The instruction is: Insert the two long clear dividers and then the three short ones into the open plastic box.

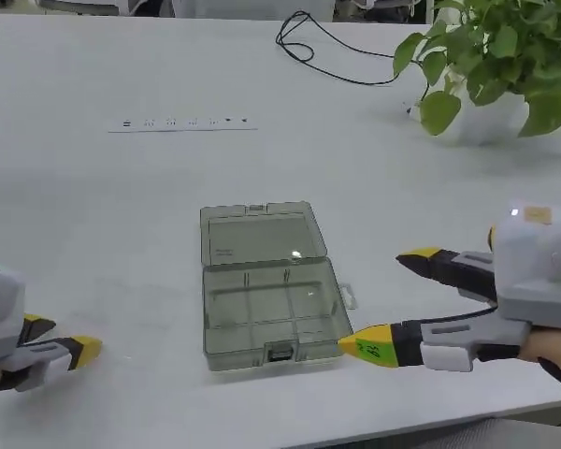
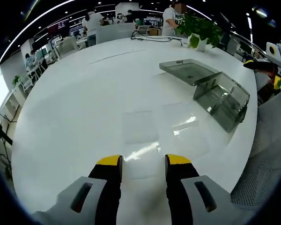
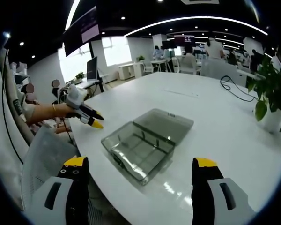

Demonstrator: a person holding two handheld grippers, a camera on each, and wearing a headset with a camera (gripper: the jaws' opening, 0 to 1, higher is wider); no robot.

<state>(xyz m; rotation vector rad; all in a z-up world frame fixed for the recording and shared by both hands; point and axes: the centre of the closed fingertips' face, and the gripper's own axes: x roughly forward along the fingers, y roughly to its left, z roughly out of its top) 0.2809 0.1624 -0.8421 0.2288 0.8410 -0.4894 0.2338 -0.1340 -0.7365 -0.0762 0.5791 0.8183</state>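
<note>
The open box (image 1: 244, 354), smoky hard plastic with its lid laid flat behind, sits mid-table (image 1: 122, 215). Clear dividers (image 2: 143, 126) lie flat just ahead of the left gripper (image 2: 144, 161), its jaws partly apart and empty. The right gripper (image 3: 139, 162) is spread wide, also empty. Dividers judged thin, light, stiff and slippery; pinch one by an edge.

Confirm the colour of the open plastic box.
Translucent smoky grey-green box, best seen in the head view.

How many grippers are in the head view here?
2. The left gripper is at the lower left edge; the right gripper is just right of the open box.
</note>
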